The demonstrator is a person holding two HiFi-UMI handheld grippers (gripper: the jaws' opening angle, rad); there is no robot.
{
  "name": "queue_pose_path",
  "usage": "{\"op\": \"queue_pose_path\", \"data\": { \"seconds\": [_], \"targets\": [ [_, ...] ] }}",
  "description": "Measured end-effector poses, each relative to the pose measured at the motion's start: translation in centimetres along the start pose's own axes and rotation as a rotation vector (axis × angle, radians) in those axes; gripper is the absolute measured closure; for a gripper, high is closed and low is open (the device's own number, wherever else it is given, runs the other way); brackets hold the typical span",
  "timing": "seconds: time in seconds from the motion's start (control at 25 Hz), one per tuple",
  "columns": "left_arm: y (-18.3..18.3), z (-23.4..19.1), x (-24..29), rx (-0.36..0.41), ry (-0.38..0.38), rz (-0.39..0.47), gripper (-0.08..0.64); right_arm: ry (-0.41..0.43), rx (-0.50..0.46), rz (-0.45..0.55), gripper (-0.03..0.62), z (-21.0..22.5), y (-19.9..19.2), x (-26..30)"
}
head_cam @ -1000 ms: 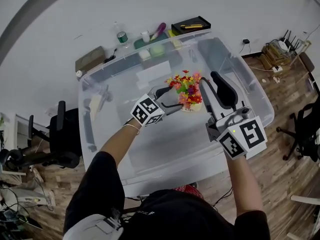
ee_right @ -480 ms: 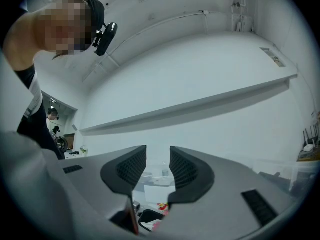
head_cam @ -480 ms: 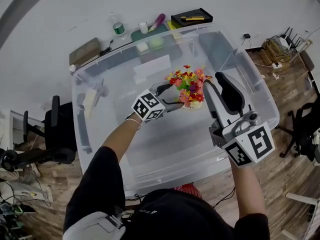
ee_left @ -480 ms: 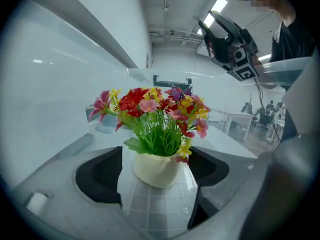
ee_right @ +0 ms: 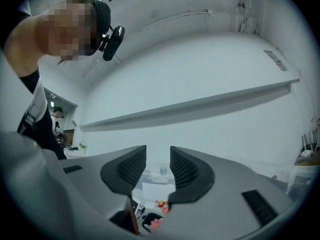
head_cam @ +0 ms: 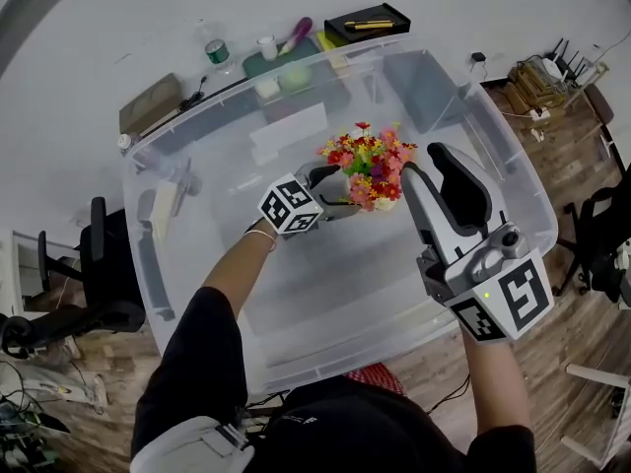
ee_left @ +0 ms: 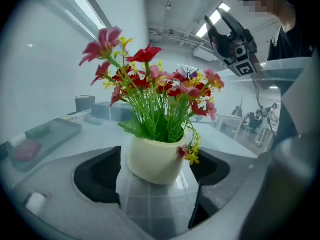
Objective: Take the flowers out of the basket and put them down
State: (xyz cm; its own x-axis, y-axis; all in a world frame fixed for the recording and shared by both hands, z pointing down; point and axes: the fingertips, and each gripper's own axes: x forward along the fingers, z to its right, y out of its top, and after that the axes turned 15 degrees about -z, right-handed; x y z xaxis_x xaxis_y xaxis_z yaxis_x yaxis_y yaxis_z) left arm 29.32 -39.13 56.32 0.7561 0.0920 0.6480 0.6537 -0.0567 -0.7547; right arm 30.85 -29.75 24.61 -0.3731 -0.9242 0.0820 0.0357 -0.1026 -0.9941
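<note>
Likely light, stiff, top-heavy: take pot (ee_left: 155,161) low. Left gripper (head_cam: 347,187) just opening, pot loose between at 12 o'clock; right gripper (ee_right: 157,159) ajar, empty.

Head view: from your head, steeply down, whole clear tub (head_cam: 325,304) in frame, mid distance. Left gripper view: low inside tub, near level, very close on flowers (ee_left: 155,99), facing your right tool (ee_left: 232,41) and you. Right gripper view: held high, tilted up at wall, flowers tiny at bottom. All three share flowers.
</note>
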Motion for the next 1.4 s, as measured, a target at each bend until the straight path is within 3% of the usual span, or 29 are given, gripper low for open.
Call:
{"op": "queue_pose_path", "data": {
  "seconds": [0.32,0.8,0.92,1.04,1.16,1.4],
  "targets": [
    [0.8,0.6,1.3,0.020,-0.056,0.043,0.141,0.011,0.012,-0.006,0.428,-0.2,-0.1,0.1],
    [0.9,0.1,1.8,0.018,-0.016,0.076,0.170,-0.022,0.105,-0.084,0.411,1.7,-1.9,0.3],
    [0.9,0.3,1.7,0.016,-0.017,0.087,0.170,-0.016,0.012,-0.174,0.393,2.1,-2.3,0.6],
    [1.0,0.1,1.7,0.022,-0.011,0.088,0.170,0.012,-0.123,-0.331,0.353,3.1,-3.9,1.3],
    [0.8,0.2,1.9,0.023,-0.009,0.071,0.170,0.036,-0.200,-0.482,0.322,4.6,-6.7,1.9],
    [1.0,0.4,2.2,0.027,-0.005,0.047,0.170,0.096,-0.224,-0.712,0.294,7.0,-11.8,3.3]
  ]
}}
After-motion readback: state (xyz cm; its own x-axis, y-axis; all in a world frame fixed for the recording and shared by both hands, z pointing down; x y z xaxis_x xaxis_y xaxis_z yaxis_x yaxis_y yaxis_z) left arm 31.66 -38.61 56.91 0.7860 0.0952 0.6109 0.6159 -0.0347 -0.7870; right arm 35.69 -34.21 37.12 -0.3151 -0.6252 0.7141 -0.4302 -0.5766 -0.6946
